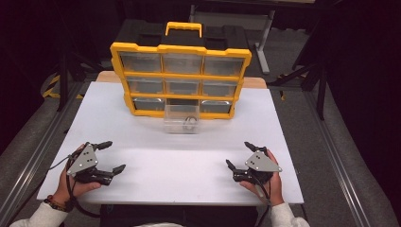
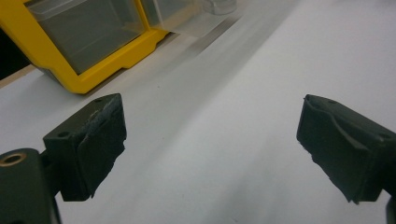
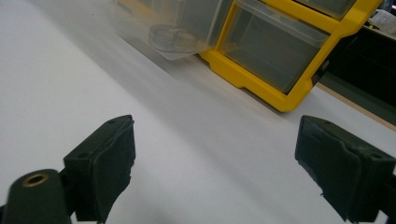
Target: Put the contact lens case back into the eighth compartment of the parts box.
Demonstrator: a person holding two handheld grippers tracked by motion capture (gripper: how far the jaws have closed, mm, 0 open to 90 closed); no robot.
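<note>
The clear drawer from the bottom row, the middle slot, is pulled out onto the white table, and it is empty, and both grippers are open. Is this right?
Not quite: the clear drawer is not empty. The high view shows a small dark item lying in it. The rest holds: it is pulled out of the organizer's bottom middle slot onto the white table, and the left gripper and right gripper are both open.

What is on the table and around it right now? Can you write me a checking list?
Surface: white board, bare near the person.
Job's things: yellow organizer with clear drawers stands upright; clear drawer pulled out of the bottom middle slot, small object inside, too blurred to name.
Clutter: nothing seen.
Grippers: left gripper and right gripper both open, holding nothing, held at the near corners.
Cables: black cable trails by the left wrist.
Surroundings: dark floor, metal rails along the sides.
</note>
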